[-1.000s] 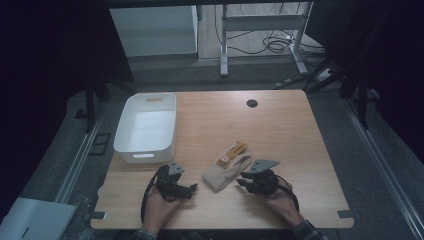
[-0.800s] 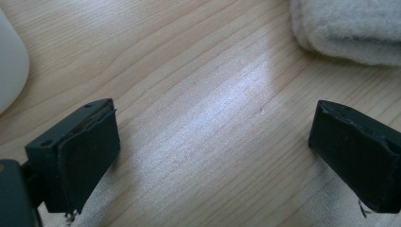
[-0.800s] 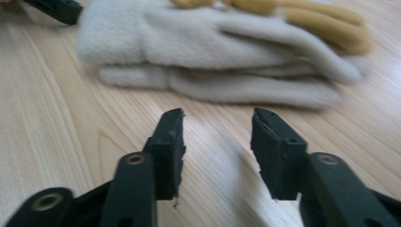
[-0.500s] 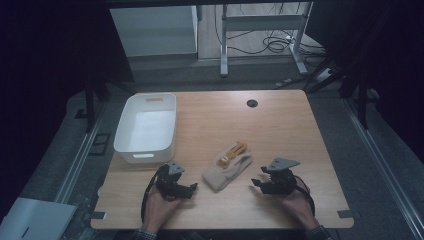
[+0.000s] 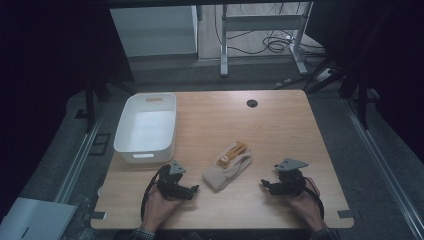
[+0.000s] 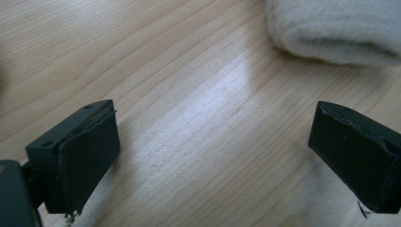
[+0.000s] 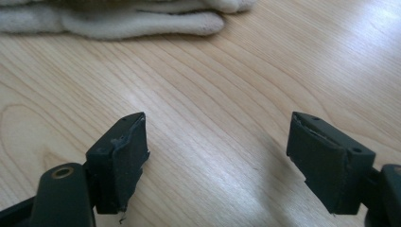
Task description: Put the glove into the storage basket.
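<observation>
Both tongs open beside gloves (image 5: 228, 166); R tongs (image 5: 265, 185) just widened, empty.

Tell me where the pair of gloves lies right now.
In the high view the pair of gloves lies on the table near its front edge, between the left claw and the right claw, just right of the white bin.

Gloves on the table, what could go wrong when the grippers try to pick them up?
The gloves lie stacked, so a gripper might lift just one. They are soft, so open jaws could slip off or scrape the table. Both the left gripper and the right gripper point at them and might bump.
</observation>
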Demonstrator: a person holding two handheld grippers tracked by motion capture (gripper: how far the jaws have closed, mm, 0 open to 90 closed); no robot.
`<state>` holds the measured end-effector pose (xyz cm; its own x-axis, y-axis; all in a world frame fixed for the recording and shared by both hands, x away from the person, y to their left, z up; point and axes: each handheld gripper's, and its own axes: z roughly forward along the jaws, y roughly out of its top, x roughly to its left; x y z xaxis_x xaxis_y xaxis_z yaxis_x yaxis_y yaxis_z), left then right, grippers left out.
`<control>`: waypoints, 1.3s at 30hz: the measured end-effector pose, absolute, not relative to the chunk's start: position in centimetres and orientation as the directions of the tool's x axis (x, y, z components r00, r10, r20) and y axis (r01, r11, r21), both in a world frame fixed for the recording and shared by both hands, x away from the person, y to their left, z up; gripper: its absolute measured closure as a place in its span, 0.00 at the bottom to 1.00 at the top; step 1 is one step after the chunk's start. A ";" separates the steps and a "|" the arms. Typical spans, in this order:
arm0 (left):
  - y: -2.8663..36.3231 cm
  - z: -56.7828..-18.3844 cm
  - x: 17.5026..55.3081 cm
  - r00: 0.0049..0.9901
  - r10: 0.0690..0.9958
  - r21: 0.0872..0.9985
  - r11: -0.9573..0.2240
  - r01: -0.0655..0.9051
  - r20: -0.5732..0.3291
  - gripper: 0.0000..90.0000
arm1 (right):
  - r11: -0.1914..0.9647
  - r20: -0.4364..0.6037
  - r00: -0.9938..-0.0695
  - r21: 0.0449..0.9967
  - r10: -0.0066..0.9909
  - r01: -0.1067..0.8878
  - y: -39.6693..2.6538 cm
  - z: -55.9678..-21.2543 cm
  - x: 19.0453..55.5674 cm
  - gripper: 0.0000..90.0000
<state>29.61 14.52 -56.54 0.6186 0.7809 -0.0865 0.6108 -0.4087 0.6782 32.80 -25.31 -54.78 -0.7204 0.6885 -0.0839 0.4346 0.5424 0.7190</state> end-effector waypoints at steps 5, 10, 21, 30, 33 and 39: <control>14.3 -55.7 29.5 0.644 0.756 0.684 -0.408 0.604 -0.118 0.01 | 0.526 -0.070 -0.710 0.723 0.701 0.448 -25.9 -55.1 33.0 0.21; 13.7 -54.5 29.5 0.673 0.728 0.695 -0.415 0.587 -0.133 0.00 | 0.502 -0.040 -0.692 0.718 0.721 0.482 -26.3 -55.2 33.2 0.17; 10.7 -52.7 31.4 0.719 0.682 0.701 -0.447 0.556 -0.135 0.00 | 0.510 -0.043 -0.696 0.713 0.717 0.482 -26.2 -55.2 33.2 0.15; 8.0 -53.0 33.3 0.735 0.666 0.689 -0.473 0.549 -0.128 0.01 | 0.509 -0.043 -0.695 0.714 0.717 0.481 -26.2 -55.2 33.2 0.15; 6.9 -53.1 33.9 0.740 0.660 0.687 -0.479 0.546 -0.128 0.00 | 0.509 -0.043 -0.695 0.714 0.717 0.481 -26.2 -55.2 33.2 0.15; 5.0 -53.2 35.0 0.747 0.657 0.681 -0.502 0.533 -0.101 0.00 | 0.509 -0.043 -0.695 0.713 0.717 0.481 -26.2 -55.2 33.2 0.15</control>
